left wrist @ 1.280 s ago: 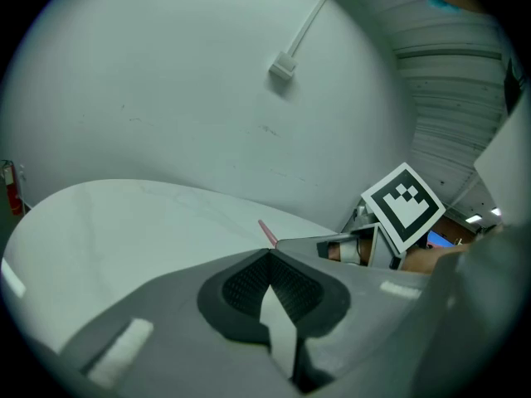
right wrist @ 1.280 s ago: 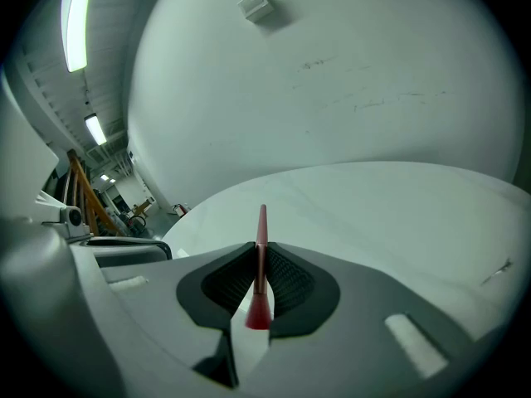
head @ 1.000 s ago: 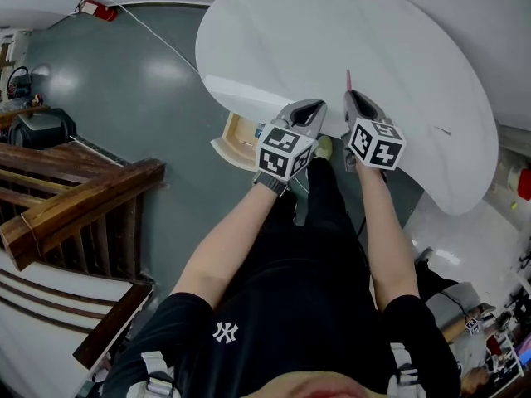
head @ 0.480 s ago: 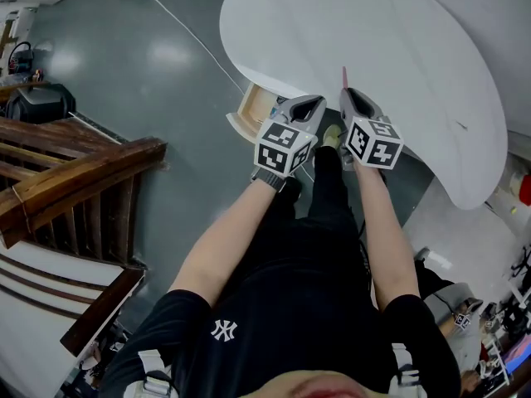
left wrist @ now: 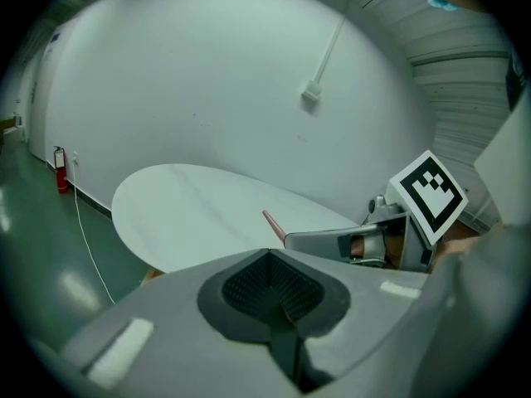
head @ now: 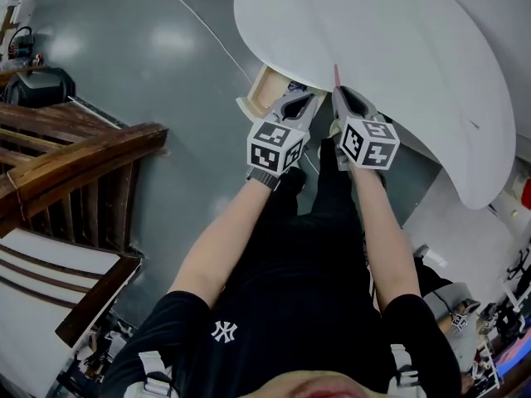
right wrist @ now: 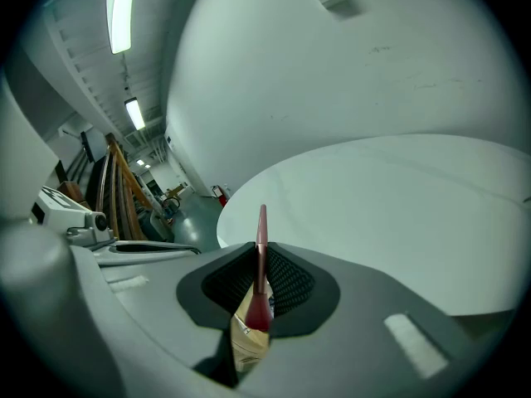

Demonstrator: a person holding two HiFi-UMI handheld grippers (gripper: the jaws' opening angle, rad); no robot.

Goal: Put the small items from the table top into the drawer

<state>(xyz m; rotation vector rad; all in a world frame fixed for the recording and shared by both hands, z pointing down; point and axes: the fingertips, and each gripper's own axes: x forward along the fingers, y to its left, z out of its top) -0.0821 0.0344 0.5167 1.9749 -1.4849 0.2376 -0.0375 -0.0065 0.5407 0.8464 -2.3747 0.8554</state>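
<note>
2 forearms extended, side by side, angled down over table (head: 398, 40) edge. Right gripper (head: 338, 94) clamps red stick (right wrist: 262, 247), tip protruding forward; left gripper (head: 293, 98) closed, empty.

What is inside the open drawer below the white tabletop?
Only a strip of the drawer shows in the head view: pale wooden inside, no item discernible. The left tool and the tabletop cover the rest, so its contents cannot be told.
</note>
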